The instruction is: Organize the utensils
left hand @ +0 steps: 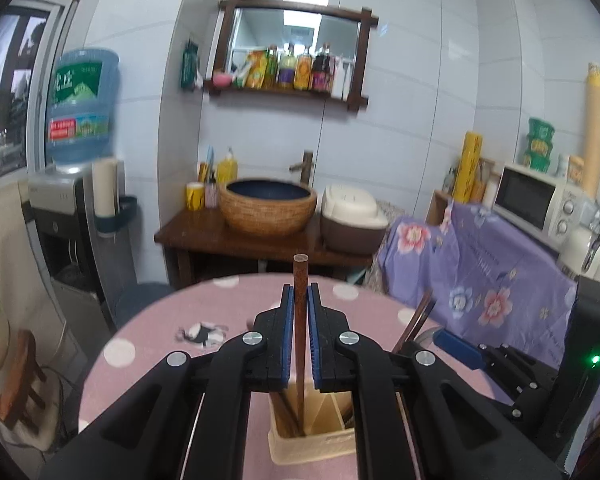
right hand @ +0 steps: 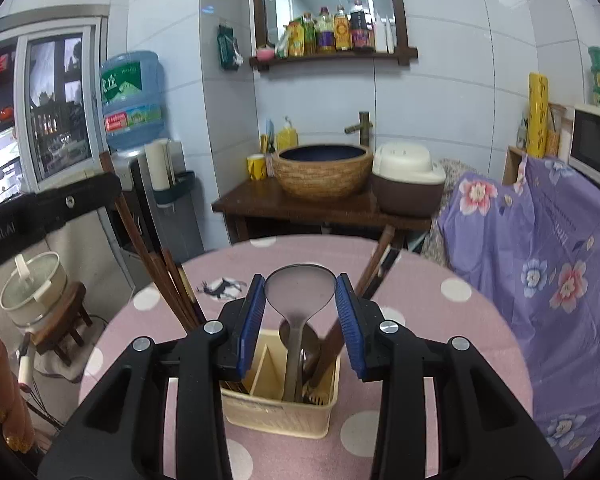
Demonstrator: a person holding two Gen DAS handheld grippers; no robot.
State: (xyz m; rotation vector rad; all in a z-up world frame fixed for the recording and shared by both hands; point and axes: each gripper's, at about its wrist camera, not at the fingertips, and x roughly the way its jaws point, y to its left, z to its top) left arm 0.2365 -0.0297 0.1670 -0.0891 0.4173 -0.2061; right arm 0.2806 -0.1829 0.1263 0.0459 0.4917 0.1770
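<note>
Left gripper (left hand: pixel 299 320): jaws are clamped on a single brown chopstick (left hand: pixel 300 300), held upright, its lower end seen inside the cream utensil caddy (left hand: pixel 312 446) directly below. Right gripper (right hand: pixel 300 312): jaws are closed on the bowl of a grey spoon (right hand: pixel 300 292), edges pinched by both blue pads, handle running down into the right compartment of the caddy, where other spoons and forks are also seen. Both items are judged mid-transfer at the caddy rim; whether going in or coming out cannot be told.

Risks, near first. The spoon is gripped on a curved, smooth bowl, so it could be squeezed out or rotated between the pads if tilted. The chopstick is held by a narrow line contact; pivoting is likely if its tip is caught on the divider. The light caddy could be dragged or tipped if either item is snagged on the rim or on the stored pieces. More chopsticks (right hand: pixel 168 280) lean out of the left compartment, and another dark pair (right hand: pixel 364 280) leans right behind the spoon; both could be knocked out by a sideways sweep. The two grippers are crowded over one small caddy, so a collision is possible. Further out, the pink dotted counter (right hand: pixel 440 320) is round, so a dropped piece could be rolled off its edge to the floor
</note>
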